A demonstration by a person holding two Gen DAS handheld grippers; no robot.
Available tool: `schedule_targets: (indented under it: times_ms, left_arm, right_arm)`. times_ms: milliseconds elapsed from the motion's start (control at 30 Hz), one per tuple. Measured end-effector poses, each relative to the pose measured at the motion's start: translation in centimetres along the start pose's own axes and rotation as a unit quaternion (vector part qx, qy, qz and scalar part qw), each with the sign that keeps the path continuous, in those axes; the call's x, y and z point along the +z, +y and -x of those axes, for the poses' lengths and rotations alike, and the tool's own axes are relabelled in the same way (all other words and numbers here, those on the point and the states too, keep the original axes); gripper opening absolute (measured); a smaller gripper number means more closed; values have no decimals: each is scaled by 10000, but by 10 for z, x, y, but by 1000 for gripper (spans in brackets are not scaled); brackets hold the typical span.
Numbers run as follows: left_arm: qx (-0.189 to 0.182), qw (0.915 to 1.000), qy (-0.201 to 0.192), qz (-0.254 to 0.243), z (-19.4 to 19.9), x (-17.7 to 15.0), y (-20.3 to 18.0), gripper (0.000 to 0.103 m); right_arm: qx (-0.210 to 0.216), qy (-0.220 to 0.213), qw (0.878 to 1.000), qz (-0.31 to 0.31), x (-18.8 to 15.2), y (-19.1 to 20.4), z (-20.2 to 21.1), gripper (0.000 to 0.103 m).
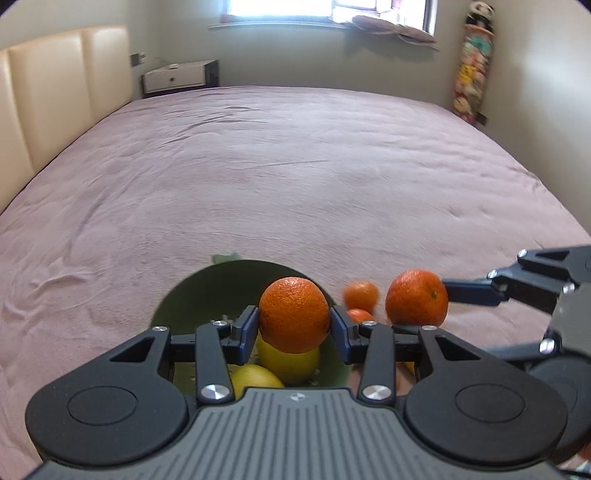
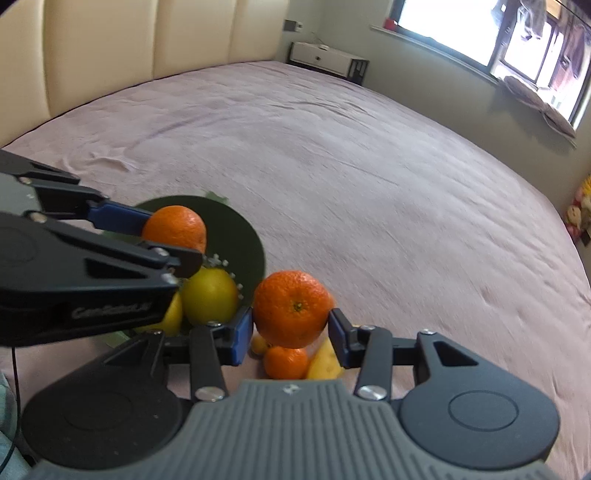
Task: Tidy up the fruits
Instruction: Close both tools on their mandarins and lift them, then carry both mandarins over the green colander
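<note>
Oranges: one orange (image 1: 294, 314) is clamped between the blue pads of the left hand-held gripper (image 1: 294, 328), held above the dark green bowl (image 1: 207, 291) that sits on the pink bed cover (image 1: 295, 177). Inside the bowl, right under that orange, two lemons (image 1: 290, 360) lie against each other. The second orange (image 2: 291, 309) is pinched by the right hand-held gripper (image 2: 291, 328), stem end facing the camera, raised just beside the bowl's rim, outside it. Below it on the bed: a small mandarin (image 2: 285, 362), a yellow fruit (image 2: 325, 363) partly hidden by the gripper's finger, kind unclear, and a tiny orange-yellow fruit (image 2: 259, 344) touching the mandarin's left side. The left wrist view shows two small mandarins blurred between the two held oranges, near the bowl's right edge. Both grippers are close, side by side, each clenched on its own orange. Background: cream padded headboard (image 2: 147, 48), white nightstand (image 1: 173, 76) in the corner, bright window (image 1: 325, 11) with cloth on the sill, a column of stuffed toys (image 1: 473, 66) by the right wall.
</note>
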State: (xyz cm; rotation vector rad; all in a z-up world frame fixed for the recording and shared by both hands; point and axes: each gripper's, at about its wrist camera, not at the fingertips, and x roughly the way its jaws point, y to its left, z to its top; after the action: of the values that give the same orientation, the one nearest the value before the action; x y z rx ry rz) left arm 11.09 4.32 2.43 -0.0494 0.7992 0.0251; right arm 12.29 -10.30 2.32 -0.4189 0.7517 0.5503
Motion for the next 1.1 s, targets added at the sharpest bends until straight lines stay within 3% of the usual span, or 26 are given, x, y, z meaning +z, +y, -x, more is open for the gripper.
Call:
schedule_targets:
  times_ms: [467, 600, 733, 933, 1100]
  left_arm:
    - [156, 9970, 377, 662, -19, 7, 51, 47]
    - [-47, 9918, 698, 1066, -33, 2, 65, 47]
    - [119, 9891, 836, 1205, -48, -3, 71, 47]
    - [37, 9820, 1132, 1515, -69, -13, 79, 47]
    - [200, 9796, 1294, 1526, -81, -21, 81, 47]
  right_arm:
    - [295, 10, 9979, 574, 32, 33, -36, 42]
    - [261, 88, 9964, 802, 35, 42, -51, 42]
    - [393, 261, 9951, 865, 34, 46, -71, 42]
    - [470, 526, 9929, 955, 29, 49, -99, 42]
    - [523, 480, 9920, 1043, 30, 51, -111, 42]
